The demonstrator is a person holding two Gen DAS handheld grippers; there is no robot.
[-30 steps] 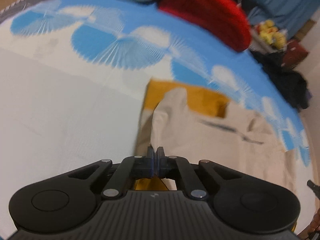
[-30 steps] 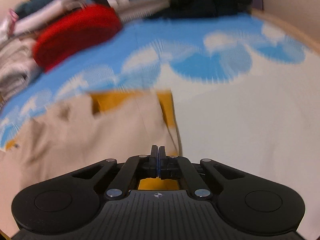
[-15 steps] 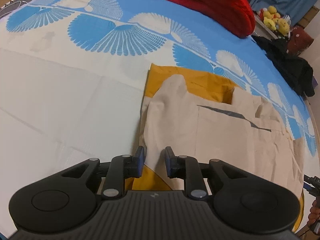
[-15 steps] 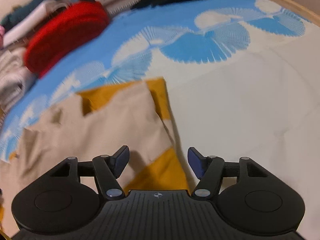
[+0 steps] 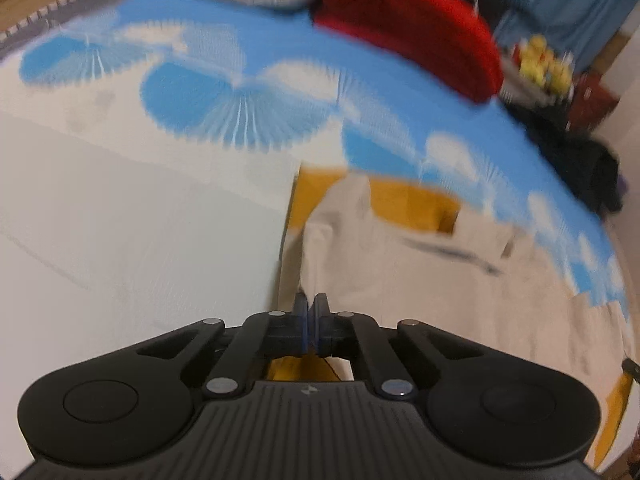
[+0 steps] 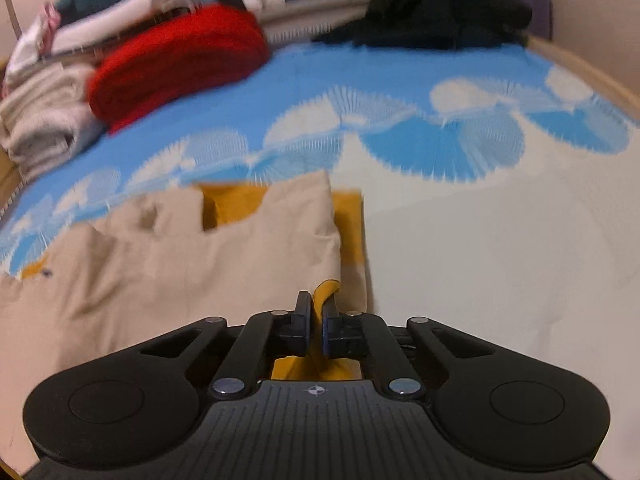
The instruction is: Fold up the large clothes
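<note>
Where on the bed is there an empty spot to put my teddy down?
The plain white stretch of bedcover beside the beige and yellow garment is bare, and so is the blue fan-patterned band beyond it. The far edge is crowded: a red blanket, pale folded clothes and dark clothes.

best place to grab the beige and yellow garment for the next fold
By its near hem corners, coming low from the near edge. The garment lies flat on the bedspread; the right gripper already pinches a yellow fold there, the left gripper is shut at the other side.
</note>
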